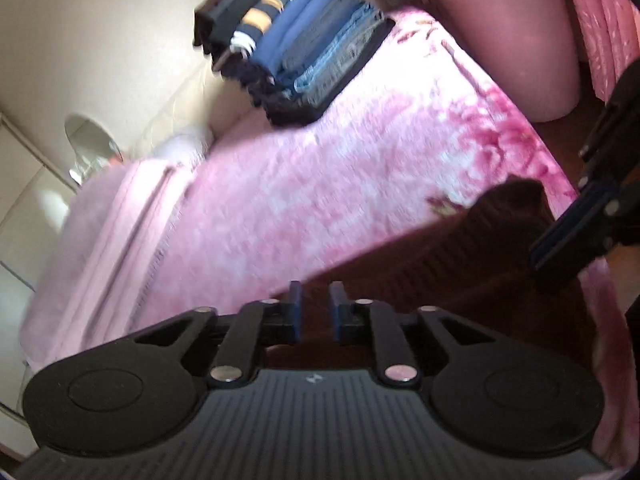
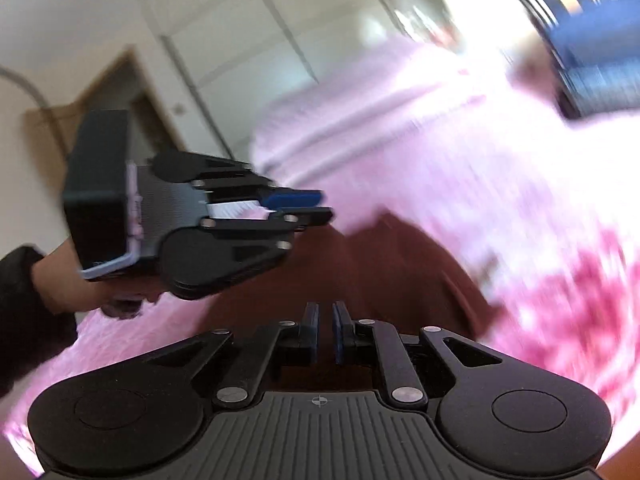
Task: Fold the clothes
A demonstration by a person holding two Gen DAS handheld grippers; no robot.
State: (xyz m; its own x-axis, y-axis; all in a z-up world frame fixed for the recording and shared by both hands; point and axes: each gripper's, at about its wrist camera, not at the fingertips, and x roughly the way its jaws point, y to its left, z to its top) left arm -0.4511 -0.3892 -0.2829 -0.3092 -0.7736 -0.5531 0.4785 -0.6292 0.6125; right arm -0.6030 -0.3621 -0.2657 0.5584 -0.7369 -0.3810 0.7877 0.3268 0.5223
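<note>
Your one piece of work here is the dark brown garment (image 1: 472,264), lying on the pink fuzzy blanket (image 1: 320,168) at the near edge of the bed. In the left wrist view it spreads from 12 o'clock to 2 o'clock off your left gripper (image 1: 316,304), directly ahead and below the fingers, with its long axis running from the fingertips up toward 2 o'clock. That gripper's jaws stand slightly apart with nothing visibly between them, though blur makes this hard to confirm.

Your right gripper (image 2: 325,326) also points at the brown cloth (image 2: 360,272), which sits at 12 o'clock just past its tips. Its jaws are nearly together with a thin gap, and I cannot tell whether any fabric is caught there.

In the right wrist view your left gripper (image 2: 296,204) hangs at 10 o'clock above the garment's left edge. I'd judge both tools about equally near, the left over the left side, the right over the near edge.

Count: one garment to fold, two grippers, one stack of folded clothes (image 1: 296,44) in blues and stripes at 12 o'clock, well apart from the work, and one pink bin (image 1: 516,36) at 1 o'clock beside the bed.
</note>
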